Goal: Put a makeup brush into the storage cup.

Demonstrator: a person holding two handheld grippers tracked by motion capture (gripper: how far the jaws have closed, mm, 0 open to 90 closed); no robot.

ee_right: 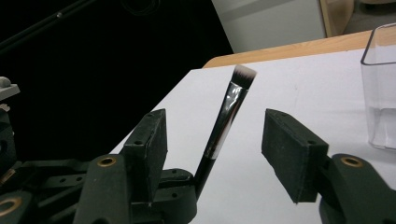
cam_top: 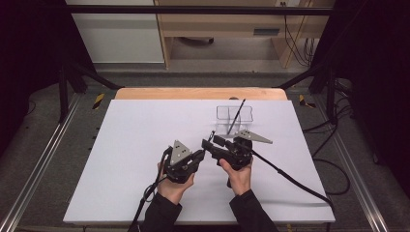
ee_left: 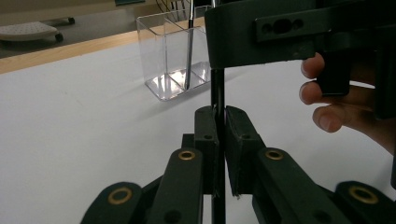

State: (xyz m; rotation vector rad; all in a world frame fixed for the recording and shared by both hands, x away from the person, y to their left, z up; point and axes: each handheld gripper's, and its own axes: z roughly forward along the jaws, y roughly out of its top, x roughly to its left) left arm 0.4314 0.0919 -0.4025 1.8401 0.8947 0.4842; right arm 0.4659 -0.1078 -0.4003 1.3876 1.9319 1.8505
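A white sheet (cam_top: pixel 135 159) covers the wooden table, with a dark floor and pale furniture behind it. The left gripper (ee_left: pixel 219 135) is clamped tight on the thin black handle of a makeup brush (ee_right: pixel 224 121), which rises from those jaws with its bristle tip upward; ahead of them, slightly to one side, stands a clear compartmented holder (ee_left: pixel 173 56) with another dark brush (ee_left: pixel 190 46) leaning in it. The right gripper (ee_right: pixel 215 149) sits just beside the left one, its jaws apart on either side of the held brush's shiny ferrule, neither pad touching it.
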